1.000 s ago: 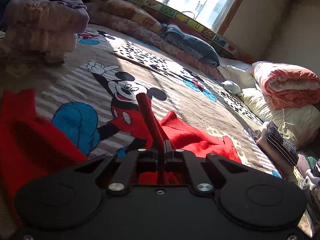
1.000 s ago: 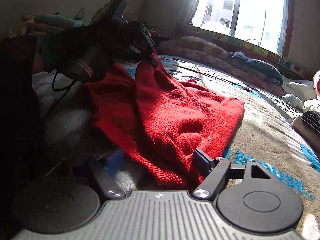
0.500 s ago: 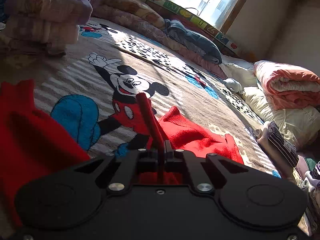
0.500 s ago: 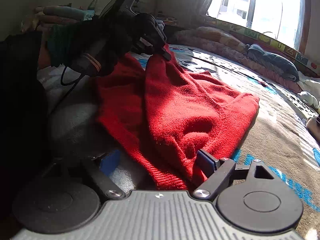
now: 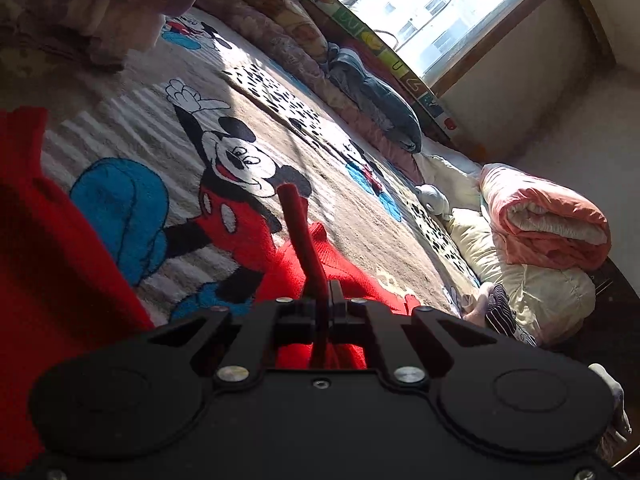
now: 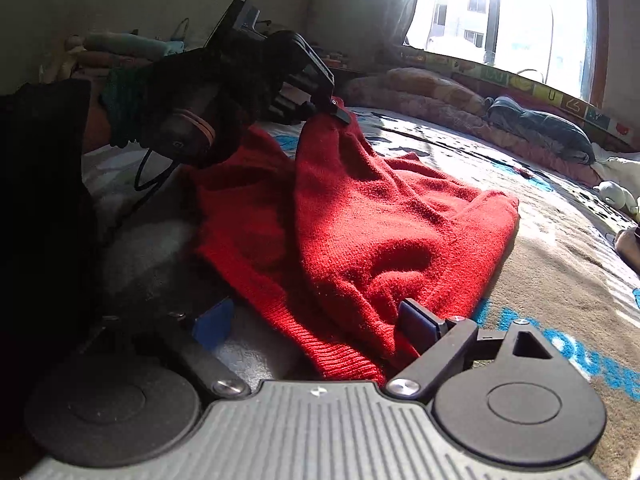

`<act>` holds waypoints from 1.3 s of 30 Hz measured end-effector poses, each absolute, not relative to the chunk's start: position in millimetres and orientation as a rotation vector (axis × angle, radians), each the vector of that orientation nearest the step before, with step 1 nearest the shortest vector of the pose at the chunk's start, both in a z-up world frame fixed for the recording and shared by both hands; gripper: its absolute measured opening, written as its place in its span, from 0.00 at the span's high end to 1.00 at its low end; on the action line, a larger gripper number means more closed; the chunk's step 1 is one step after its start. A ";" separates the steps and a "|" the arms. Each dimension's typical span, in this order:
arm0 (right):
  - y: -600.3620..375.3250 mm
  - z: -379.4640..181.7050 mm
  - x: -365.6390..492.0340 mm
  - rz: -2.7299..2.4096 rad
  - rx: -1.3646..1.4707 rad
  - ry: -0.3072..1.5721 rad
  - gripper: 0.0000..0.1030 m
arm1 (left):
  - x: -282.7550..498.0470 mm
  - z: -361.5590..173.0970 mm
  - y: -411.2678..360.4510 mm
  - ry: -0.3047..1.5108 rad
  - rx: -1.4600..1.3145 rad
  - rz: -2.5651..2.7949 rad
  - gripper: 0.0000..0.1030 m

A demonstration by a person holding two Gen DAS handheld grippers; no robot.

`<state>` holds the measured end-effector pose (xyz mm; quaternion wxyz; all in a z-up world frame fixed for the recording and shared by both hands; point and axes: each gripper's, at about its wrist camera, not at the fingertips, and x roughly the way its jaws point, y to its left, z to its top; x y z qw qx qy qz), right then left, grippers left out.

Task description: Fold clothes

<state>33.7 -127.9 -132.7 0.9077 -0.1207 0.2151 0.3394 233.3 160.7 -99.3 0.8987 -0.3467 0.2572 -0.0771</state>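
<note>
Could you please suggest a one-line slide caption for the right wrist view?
Left tongs lift a pinched edge of the red sweater while open right tongs straddle its hem.

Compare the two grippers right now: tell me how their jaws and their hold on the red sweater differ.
The left gripper has its jaws pinched shut on a raised edge of the red sweater; the right gripper has its jaws spread wide, clamping nothing. The left gripper holds its edge lifted off the blanket; the right sits low at the ribbed hem. Both work the same sweater.
</note>
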 end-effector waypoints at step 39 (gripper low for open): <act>-156.1 -132.7 46.4 0.770 0.002 0.532 0.14 | 357.6 -64.0 -33.6 0.736 -0.502 -0.060 0.98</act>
